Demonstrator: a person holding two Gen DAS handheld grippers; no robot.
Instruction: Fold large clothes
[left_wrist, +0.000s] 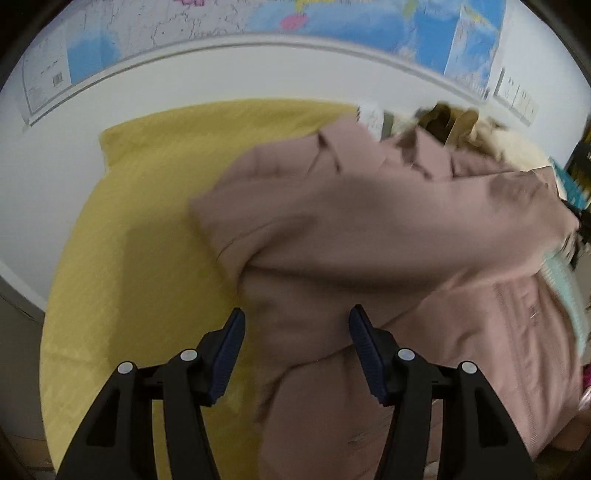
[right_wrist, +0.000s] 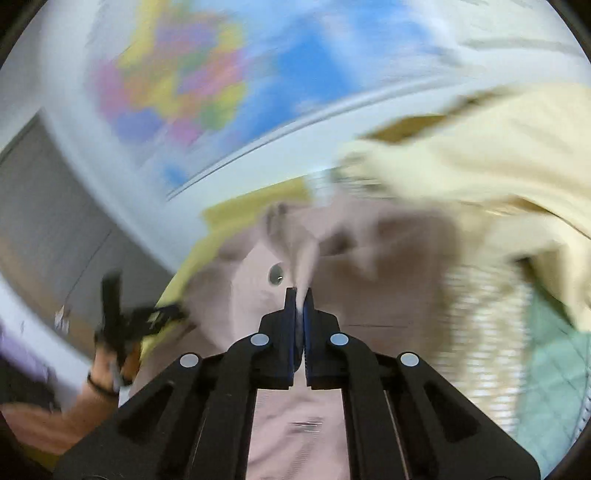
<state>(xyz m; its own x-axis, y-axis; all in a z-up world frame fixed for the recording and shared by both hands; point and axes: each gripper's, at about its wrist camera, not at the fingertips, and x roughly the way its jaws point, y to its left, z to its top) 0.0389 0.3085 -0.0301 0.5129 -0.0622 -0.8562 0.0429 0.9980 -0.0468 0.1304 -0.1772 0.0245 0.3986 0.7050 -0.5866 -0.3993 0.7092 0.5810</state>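
On yellow-covered surface (left_wrist: 147, 221), pink garment (left_wrist: 369, 236) bunched, no fold made yet; right gripper (right_wrist: 300, 295) clamped on fabric pinch; left gripper (left_wrist: 297, 328) open, empty; folding all remains.

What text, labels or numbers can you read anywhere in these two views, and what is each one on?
No text can be read.
Wall map: fine lettering and a barcode-like block at its left edge, too small to read.
White sheets on the wall: dark marks, too small.
Paper behind the pink garment: faint print, illegible.
Pink garment: a small dark mark, blurred.
The map in the right wrist view is all motion blur.
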